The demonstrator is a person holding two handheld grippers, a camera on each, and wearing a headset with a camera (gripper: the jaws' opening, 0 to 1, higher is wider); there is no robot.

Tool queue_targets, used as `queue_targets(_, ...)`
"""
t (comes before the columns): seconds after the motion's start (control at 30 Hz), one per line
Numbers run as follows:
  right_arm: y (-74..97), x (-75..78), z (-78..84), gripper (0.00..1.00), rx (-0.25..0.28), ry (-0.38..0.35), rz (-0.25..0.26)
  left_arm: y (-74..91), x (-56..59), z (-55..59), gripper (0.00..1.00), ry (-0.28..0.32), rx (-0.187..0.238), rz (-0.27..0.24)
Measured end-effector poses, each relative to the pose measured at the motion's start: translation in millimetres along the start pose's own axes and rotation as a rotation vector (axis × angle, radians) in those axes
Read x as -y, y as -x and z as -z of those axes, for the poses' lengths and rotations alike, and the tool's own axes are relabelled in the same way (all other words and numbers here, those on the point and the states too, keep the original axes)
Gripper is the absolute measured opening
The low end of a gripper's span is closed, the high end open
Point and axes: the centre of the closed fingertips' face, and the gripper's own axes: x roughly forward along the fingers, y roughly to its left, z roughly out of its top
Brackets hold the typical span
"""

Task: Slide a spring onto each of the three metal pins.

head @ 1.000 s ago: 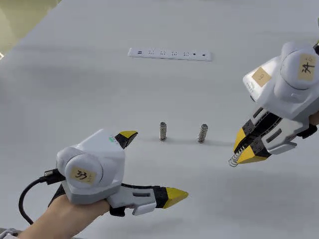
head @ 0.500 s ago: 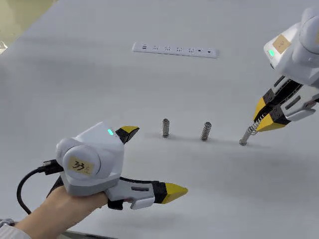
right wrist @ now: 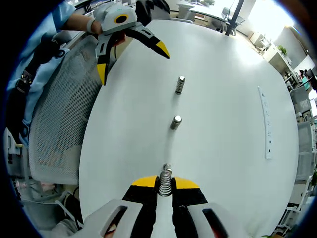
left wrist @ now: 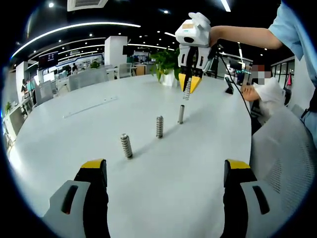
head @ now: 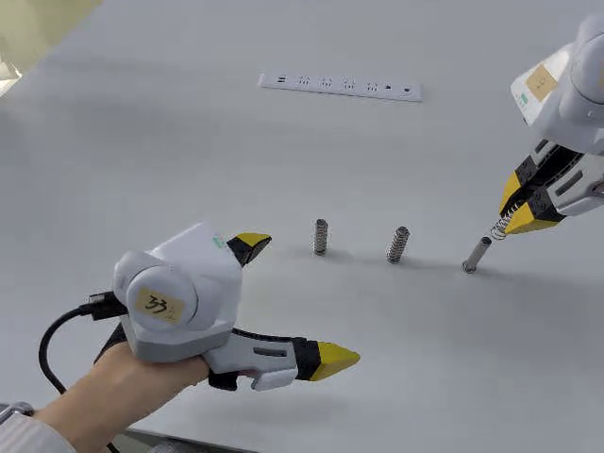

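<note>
The right tool (head: 510,219) has drawn up, so the spring (head: 497,229) pinched in its jaws now hangs just above the bare pin (head: 477,254), mid-worktop (head: 189,142). Both other pins (head: 321,237) carry springs (head: 398,243); the left tool (head: 300,301) gapes wide.

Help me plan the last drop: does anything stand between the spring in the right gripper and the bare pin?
Nothing visible does. The spring held in the right gripper hangs just above the bare pin, with open air between. The two sprung pins stand off to one side.
</note>
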Motion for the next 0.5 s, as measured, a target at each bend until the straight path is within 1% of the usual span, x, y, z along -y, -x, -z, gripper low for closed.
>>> queue_targets(0.1, -2.8, 0.9, 3.2, 0.07, -0.017, 0.010, 0.000, -0.3, 0.4, 1.1, 0.97, 0.006, -0.002, 0.001)
queue_targets(0.23, -4.3, 1.5, 2.8, 0.07, -0.011, 0.006, -0.003, -0.7, 1.0, 2.4, 0.96, 0.012, -0.004, 0.001)
queue_targets(0.5, -10.7, 1.2, 2.8, 0.07, -0.022, 0.014, -0.013, -0.5, 2.3, 4.5, 0.95, 0.026, -0.009, 0.007)
